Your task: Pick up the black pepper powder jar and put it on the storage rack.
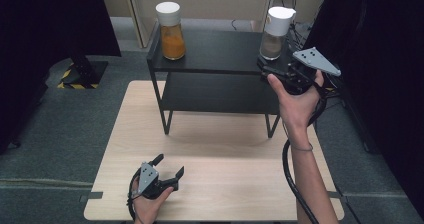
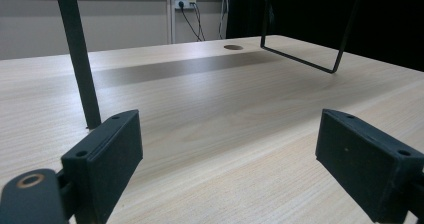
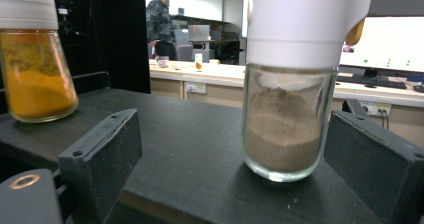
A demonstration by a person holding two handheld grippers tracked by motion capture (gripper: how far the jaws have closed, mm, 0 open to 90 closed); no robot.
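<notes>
Hidden behind the hand and grey three-cornered plate in the high view: the jaws of the right gripper (image 1: 274, 69), so any contact there cannot be judged from above. Cut off at the top of the right gripper view: the white cap of the clear glass shaker jar of grey-brown powder (image 3: 289, 124). Blurred and small in the background of that view: a person standing by desks and screens, details hard to make out.

Jar standing upright near the right front corner of the top of the black two-tier metal shelf (image 1: 215, 54), itself set on the pale wood-grain table (image 1: 215, 149). Right gripper (image 3: 230, 159) held at shelf height, jaws spread wide, jar between them and closer to the right-hand pad; a thin gap there, probably no touch yet. Nothing gripped.

Farther left on the same shelf top, well apart: a second clear glass shaker jar of orange powder with a white cap (image 1: 171, 31), also upright.

Left gripper (image 1: 167, 171) low over the near edge of the table, jaws wide apart with only bare tabletop between the flat black pads (image 2: 107, 164). Ahead of it, a thin black shelf leg (image 2: 80, 54) and a wire foot loop.

Glass smooth and curved; powders matte; shelf top dull black.
</notes>
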